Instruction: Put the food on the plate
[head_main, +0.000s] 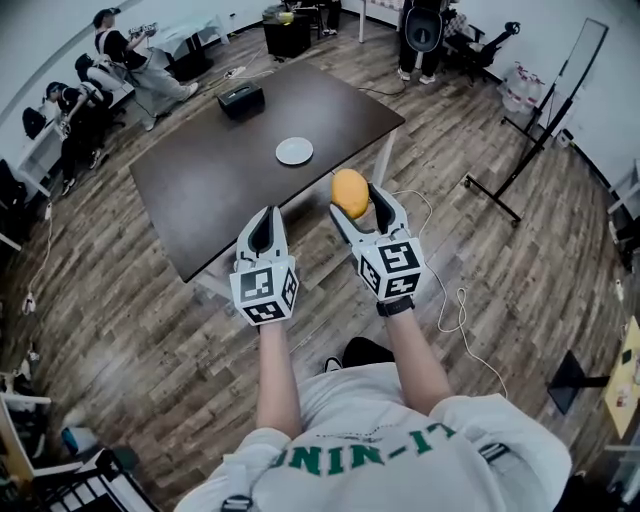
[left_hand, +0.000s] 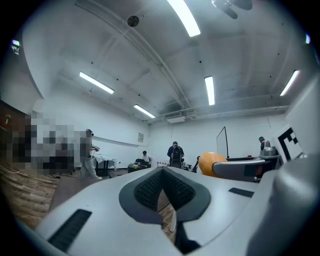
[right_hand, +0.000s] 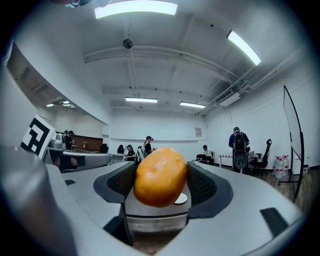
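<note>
White shirt fabric (head_main: 380, 440) with green lettering fills the bottom of the head view. Two bare forearms reach up from it to the grey plastic claws, each carrying a cube printed with black and white squares.

At centre frame the right claw (head_main: 358, 200) pinches the food (head_main: 350, 192) between its dark ribbed pads. The food is a smooth, matte orange oval, rounded at both ends. It might be a bread roll or a fruit; the pictures don't settle that. In the right gripper view the food (right_hand: 160, 176) sits between the pads with its long axis near upright, leaning toward the upper right. In the head view that axis runs along the claw, pointing up the frame. The food hangs in the air just off the near edge of the table (head_main: 220, 170).

Left of it, the left claw (head_main: 266, 232) is pressed together with nothing in it. In its own view the pads (left_hand: 150, 187) meet at the tip, and only a thin wedge of floor shows behind them.

On the dark brown, flat-topped table a small round white plate (head_main: 294, 151) lies bare, up and left of the food and apart from it. A black box (head_main: 241, 98) stands nearer the far corner. Wood-plank floor (head_main: 520, 240) surrounds the table.
</note>
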